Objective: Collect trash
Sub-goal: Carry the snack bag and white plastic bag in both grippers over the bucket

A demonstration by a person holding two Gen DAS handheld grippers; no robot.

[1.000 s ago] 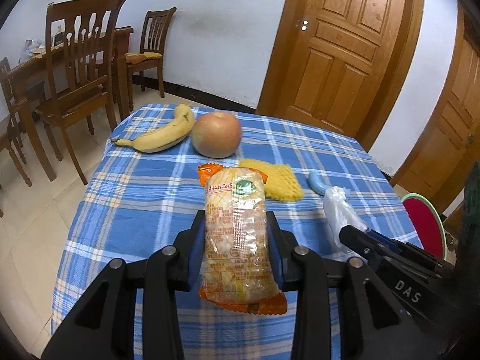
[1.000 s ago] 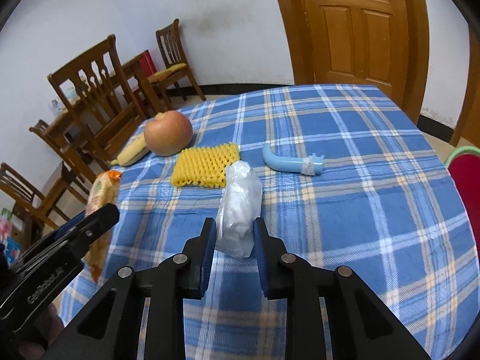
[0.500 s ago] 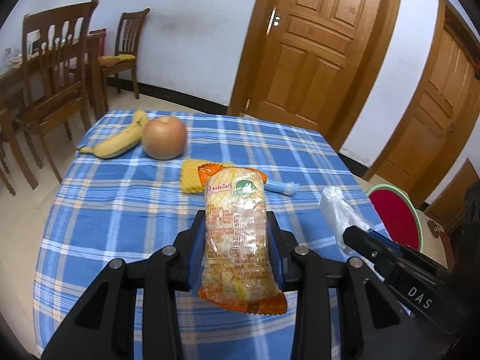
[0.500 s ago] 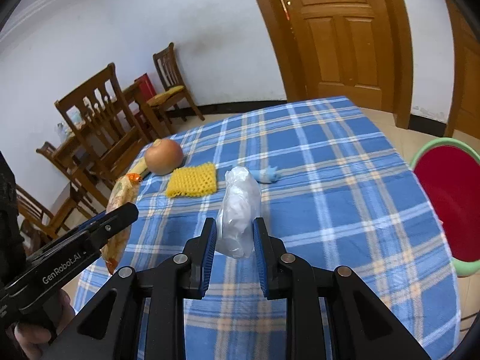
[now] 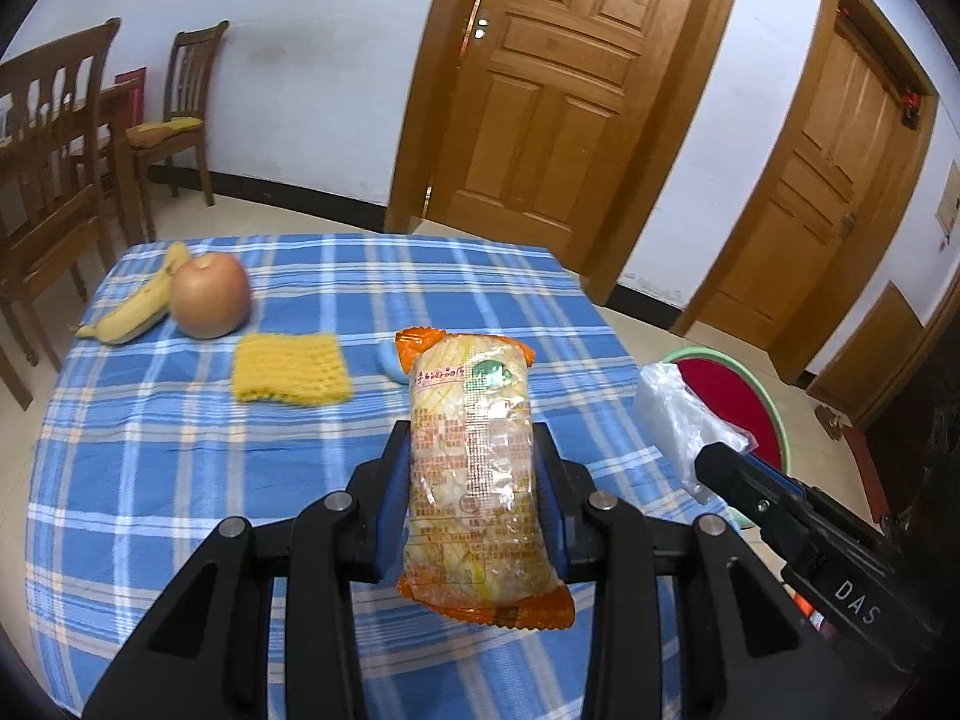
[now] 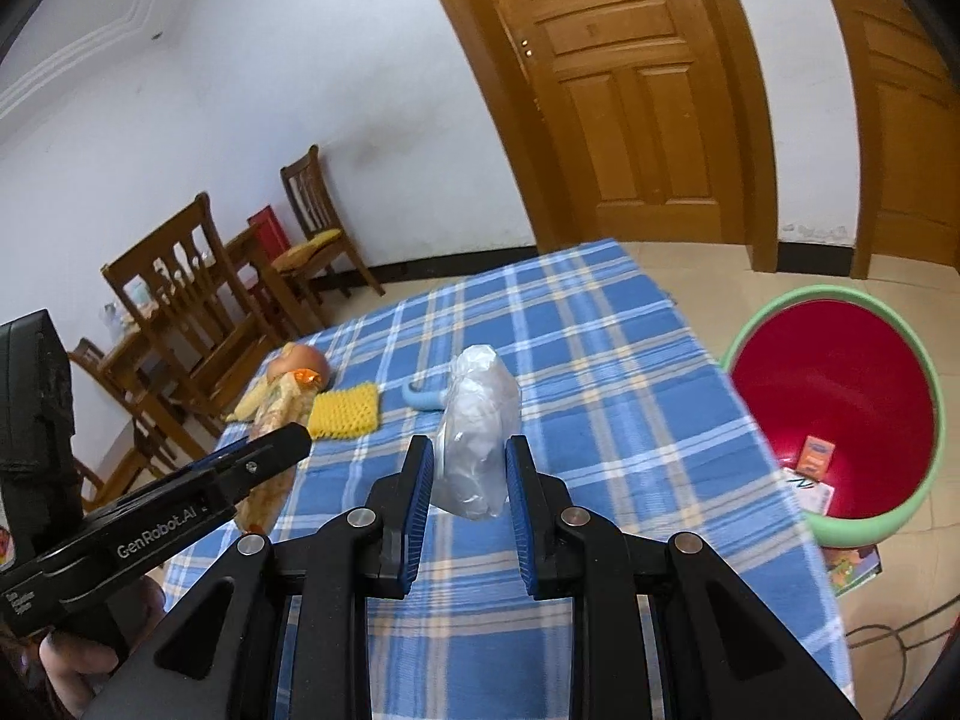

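Left wrist: left gripper point(image 5: 474, 501) clamps snack packet point(image 5: 474, 474); right gripper point(image 6: 468, 483) pinches crumpled plastic bag point(image 6: 477, 432).

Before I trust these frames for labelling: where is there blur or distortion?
Left wrist view: snack packet in the jaws is sharp, while yellow foam net and apple are smeared; door frames bow. Right wrist view: plastic bag crisp, bin rim soft, doors curve strongly, corners vignetted black.

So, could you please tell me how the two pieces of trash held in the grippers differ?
The snack packet in the left gripper is printed, orange-edged, long and full; the plastic bag in the right gripper is plain, translucent white and crumpled. The packet is the wider load. Both are clamped upright above the checked tablecloth.
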